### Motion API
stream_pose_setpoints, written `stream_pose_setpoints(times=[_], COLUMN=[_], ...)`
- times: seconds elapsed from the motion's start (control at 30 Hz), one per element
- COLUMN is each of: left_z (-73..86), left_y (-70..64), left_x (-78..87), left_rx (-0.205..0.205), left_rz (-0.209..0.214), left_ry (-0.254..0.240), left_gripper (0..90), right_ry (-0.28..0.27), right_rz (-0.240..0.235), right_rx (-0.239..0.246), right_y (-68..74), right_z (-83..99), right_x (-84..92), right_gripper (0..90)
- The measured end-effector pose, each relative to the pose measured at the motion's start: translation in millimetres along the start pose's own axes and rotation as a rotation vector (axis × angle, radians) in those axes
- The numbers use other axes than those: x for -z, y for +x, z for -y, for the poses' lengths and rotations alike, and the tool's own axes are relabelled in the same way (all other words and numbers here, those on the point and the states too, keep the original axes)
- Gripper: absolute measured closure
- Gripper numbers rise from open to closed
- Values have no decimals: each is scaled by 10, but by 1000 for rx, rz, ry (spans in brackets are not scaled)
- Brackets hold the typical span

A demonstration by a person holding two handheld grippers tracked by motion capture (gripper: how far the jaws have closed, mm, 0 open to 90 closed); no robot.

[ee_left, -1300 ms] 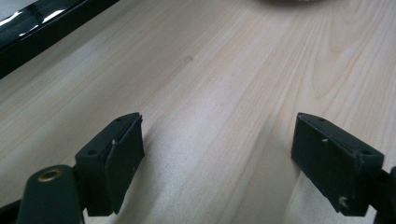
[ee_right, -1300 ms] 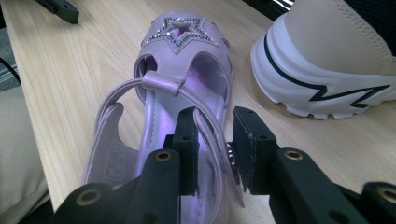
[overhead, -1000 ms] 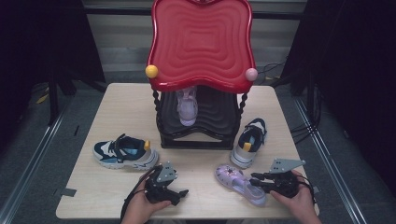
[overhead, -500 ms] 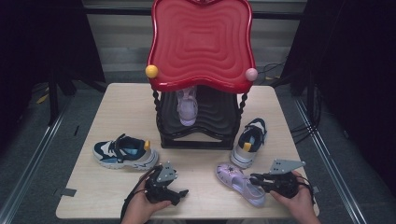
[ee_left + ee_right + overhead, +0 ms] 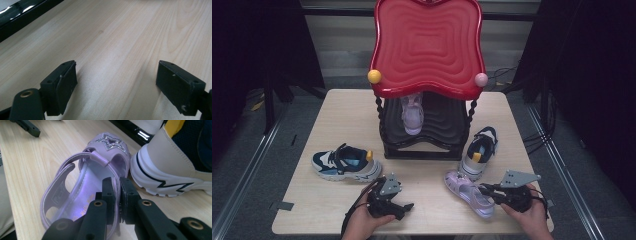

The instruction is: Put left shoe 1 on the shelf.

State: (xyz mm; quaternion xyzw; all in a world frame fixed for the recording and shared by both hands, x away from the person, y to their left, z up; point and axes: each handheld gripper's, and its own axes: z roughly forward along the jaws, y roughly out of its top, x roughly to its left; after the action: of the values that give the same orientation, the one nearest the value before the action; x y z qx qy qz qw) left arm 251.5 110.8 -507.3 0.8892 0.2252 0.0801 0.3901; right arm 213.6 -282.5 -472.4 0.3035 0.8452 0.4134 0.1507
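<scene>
A purple sandal with a glittery star on its front strap lies on the table near the front right. My right gripper comes at it from the right. Its jaws have just been closing and now pinch the sandal's side rim. My left gripper rests low over the bare wood at the front centre. In the left gripper view its jaws stand wide apart with nothing between them. A matching purple sandal sits on the lower shelf of the rack.
A black rack with a red wavy top stands at the table's middle back. A white, navy and yellow sneaker lies just beyond the held sandal, close to its toe. Its mate lies at the left.
</scene>
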Motion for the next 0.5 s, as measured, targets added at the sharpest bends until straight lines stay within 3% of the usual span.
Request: stream_pose_setpoints(times=[0.5], left_z=[0], left_y=[0], left_x=[-1], left_rx=[0], left_rz=[0], left_ry=[0], left_gripper=[165], right_ry=[-58], right_rz=[0], right_rx=[14], right_y=[68], right_z=[-128], right_x=[18], right_gripper=[831])
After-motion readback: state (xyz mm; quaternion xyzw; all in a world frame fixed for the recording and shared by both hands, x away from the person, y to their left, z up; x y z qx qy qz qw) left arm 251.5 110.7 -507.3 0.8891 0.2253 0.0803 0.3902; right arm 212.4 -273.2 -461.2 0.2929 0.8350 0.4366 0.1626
